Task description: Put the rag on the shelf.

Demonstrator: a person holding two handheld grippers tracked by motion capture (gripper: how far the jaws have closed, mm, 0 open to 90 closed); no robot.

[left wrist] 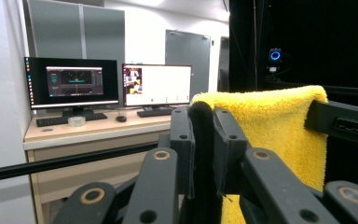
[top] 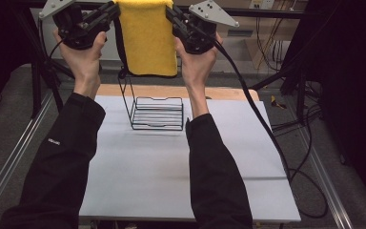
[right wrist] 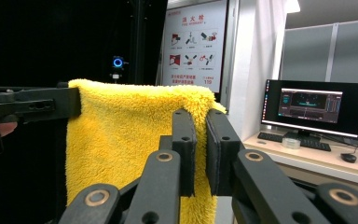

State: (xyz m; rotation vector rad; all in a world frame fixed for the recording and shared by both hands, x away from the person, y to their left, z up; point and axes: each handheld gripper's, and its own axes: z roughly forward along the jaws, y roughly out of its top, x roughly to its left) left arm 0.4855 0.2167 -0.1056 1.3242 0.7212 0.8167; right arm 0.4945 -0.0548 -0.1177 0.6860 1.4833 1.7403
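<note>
high view: left gripper (top: 116,10) and right gripper (top: 169,13) fingers pinch the yellow towel (top: 147,38) at its top corners, above wire rack (top: 158,113) on worktop (top: 171,162); gripper views add monitors (left wrist: 72,83).

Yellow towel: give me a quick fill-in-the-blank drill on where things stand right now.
1. The yellow towel hangs between the left gripper and the right gripper, held by its ____ edge.
2. Below it on the table stands a black ____ rack.
3. Both grippers' jaws are ____ on the towel.
Missing words: top; wire; shut
</note>
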